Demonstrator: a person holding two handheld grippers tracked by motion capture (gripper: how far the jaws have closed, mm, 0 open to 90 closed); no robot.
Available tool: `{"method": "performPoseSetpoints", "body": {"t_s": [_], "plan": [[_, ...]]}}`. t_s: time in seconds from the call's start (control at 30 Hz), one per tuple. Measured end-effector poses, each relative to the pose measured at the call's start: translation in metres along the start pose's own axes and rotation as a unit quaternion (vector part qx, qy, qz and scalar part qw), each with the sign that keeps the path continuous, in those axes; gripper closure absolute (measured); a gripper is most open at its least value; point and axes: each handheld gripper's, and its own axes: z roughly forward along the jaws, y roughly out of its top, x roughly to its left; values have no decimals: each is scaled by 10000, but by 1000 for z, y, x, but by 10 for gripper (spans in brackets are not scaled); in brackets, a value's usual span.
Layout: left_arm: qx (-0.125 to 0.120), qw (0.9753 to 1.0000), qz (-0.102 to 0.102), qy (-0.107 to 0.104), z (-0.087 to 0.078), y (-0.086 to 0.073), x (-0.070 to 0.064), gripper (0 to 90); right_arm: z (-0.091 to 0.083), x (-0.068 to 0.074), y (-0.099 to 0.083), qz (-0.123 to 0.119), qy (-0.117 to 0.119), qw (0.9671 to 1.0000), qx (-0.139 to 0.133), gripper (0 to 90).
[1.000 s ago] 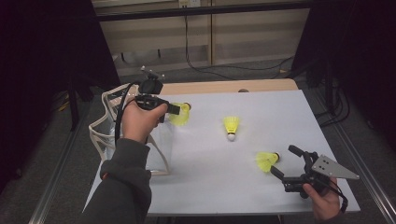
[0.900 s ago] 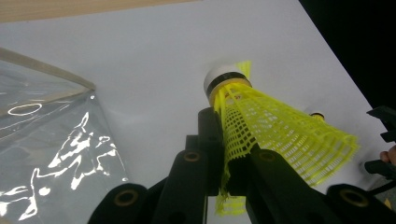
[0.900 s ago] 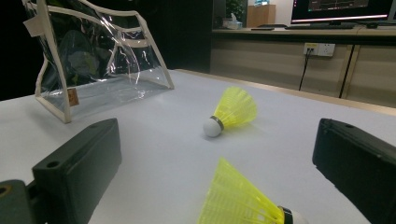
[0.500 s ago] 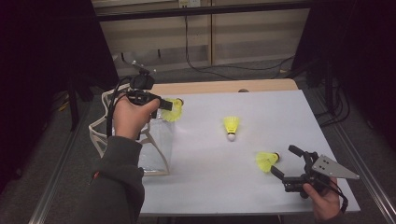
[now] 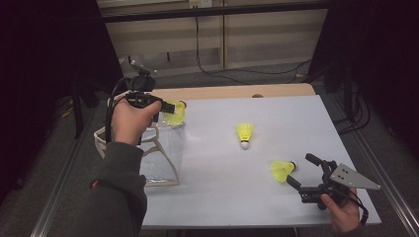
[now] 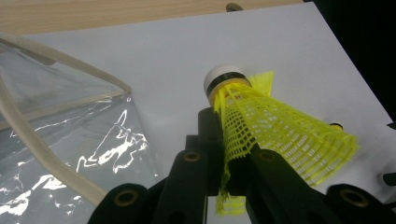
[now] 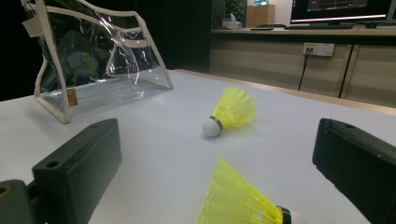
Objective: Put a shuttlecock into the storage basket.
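High view puts your left gripper (image 5: 170, 106) in the upper left of the frame, raised over the top edge of the clear plastic pouch (image 5: 165, 148) that stands at the left edge of the white table (image 5: 296, 123). Its jaws are clamped on a yellow shuttlecock (image 5: 175, 113), which hangs just above the pouch's open mouth. Left gripper view confirms the grip: the two black jaws pinch the yellow mesh skirt of that shuttlecock (image 6: 261, 121), its white cork tip pointing up and away from you, while the pouch (image 6: 70, 140) with its cream trim fills the left side of the frame.

Your right gripper (image 5: 304, 170) sits at the lower right of the high view, resting low over the table with its jaws spread apart and nothing between them. A second shuttlecock (image 5: 281, 169) lies on its side just beside those jaws, and a third shuttlecock (image 5: 244, 134) lies near the middle of the table, well apart from both grippers. Right gripper view shows the second one (image 7: 243, 205) at bottom centre, between the open jaws, and the third (image 7: 229, 112) beyond it.
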Motion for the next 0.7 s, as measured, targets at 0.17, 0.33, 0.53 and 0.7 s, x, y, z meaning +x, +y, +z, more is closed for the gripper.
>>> {"method": "performPoseSetpoints", "body": {"t_s": [0.17,0.33,0.53,0.7], "plan": [[-6,10000,-22,37,-2,1,2,882,0,0,0,8,1,10000,0,10],[-6,10000,-49,67,-4,2,3,881,1,1,-1,26,10,10000,6,10],[-30,9999,-99,108,-7,4,6,882,1,1,-1,33,15,10000,14,10],[-10,9999,-86,135,-10,6,7,881,2,1,-1,13,20,10000,9,10]]}}
